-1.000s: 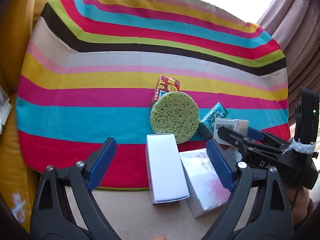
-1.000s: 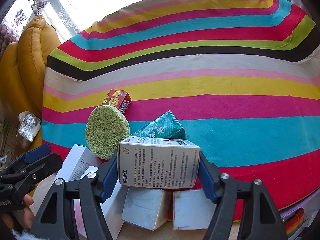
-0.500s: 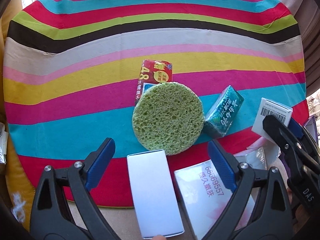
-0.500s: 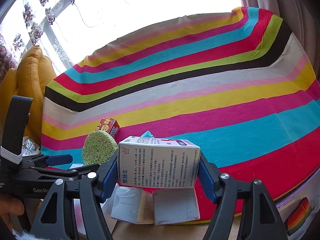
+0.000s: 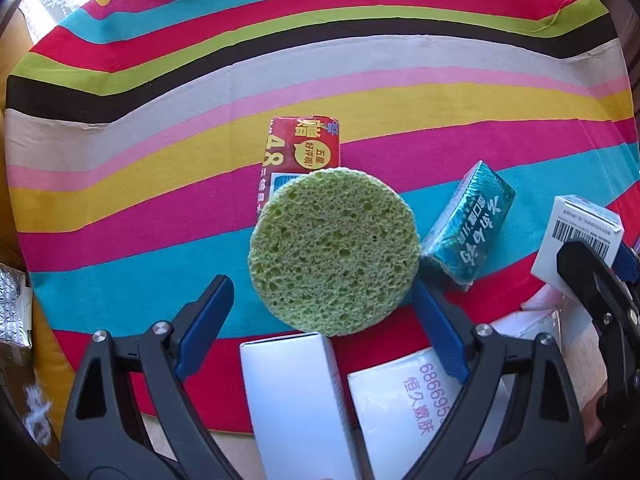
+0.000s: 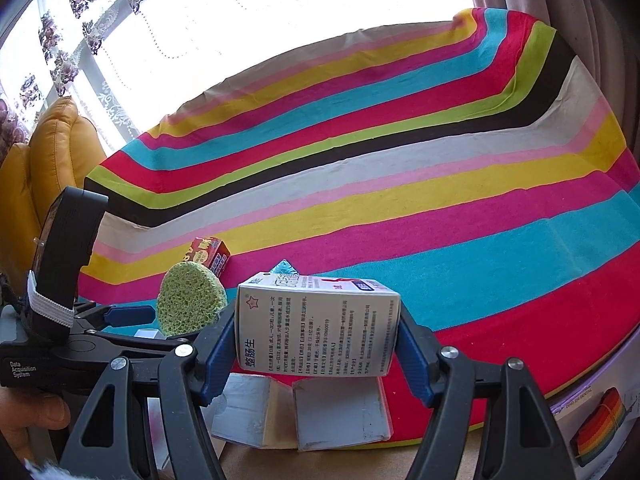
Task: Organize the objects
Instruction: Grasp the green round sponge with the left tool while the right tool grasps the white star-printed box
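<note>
Above the striped cloth (image 5: 160, 168), you are holding your right gripper (image 6: 316, 344) clamped on a white medicine carton (image 6: 316, 328), its fingers pressing the short ends. Light, thin cardboard, it is likely crushing under hard squeezing, so the ends are looking the safest hold. Your left gripper (image 5: 320, 328) is hanging wide open and empty, its fingers flanking the near edge of a round green sponge (image 5: 334, 250), soft and springy, lying partly over a red packet (image 5: 300, 148).
</note>
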{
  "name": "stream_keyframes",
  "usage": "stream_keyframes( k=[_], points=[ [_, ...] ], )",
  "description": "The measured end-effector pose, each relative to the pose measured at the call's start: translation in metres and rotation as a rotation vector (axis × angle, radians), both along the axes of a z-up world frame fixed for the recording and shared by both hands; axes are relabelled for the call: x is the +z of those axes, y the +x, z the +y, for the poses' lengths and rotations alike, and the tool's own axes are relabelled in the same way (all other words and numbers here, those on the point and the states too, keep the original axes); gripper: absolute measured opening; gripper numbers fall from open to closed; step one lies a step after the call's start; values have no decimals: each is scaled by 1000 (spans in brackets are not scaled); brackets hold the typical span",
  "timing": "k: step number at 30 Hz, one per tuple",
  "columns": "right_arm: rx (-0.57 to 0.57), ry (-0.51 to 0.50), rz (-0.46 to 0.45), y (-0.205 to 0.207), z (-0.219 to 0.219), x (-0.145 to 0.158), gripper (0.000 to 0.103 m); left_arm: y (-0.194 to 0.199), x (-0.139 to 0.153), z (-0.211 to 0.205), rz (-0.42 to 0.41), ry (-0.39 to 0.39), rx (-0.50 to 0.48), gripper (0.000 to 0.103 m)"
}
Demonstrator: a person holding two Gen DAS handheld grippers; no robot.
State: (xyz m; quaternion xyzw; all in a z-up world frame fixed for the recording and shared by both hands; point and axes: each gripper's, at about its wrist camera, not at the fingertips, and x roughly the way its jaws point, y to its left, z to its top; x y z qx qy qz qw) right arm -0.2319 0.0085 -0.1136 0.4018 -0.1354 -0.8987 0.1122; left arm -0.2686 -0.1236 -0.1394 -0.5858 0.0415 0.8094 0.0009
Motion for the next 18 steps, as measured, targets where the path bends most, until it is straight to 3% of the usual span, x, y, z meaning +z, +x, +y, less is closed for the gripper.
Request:
stream_keyframes(
  k=[4, 12, 18],
  points=[
    [0, -5, -2, 1, 2, 0, 71, 0, -2, 0, 3, -16, -12, 79],
    [-2, -6, 1, 3, 3, -1, 71, 12, 7, -13, 53, -22, 19, 79],
    [-16, 10, 14, 5, 1, 2, 71, 23, 25, -16, 133, 38, 82, 79]
  ],
)
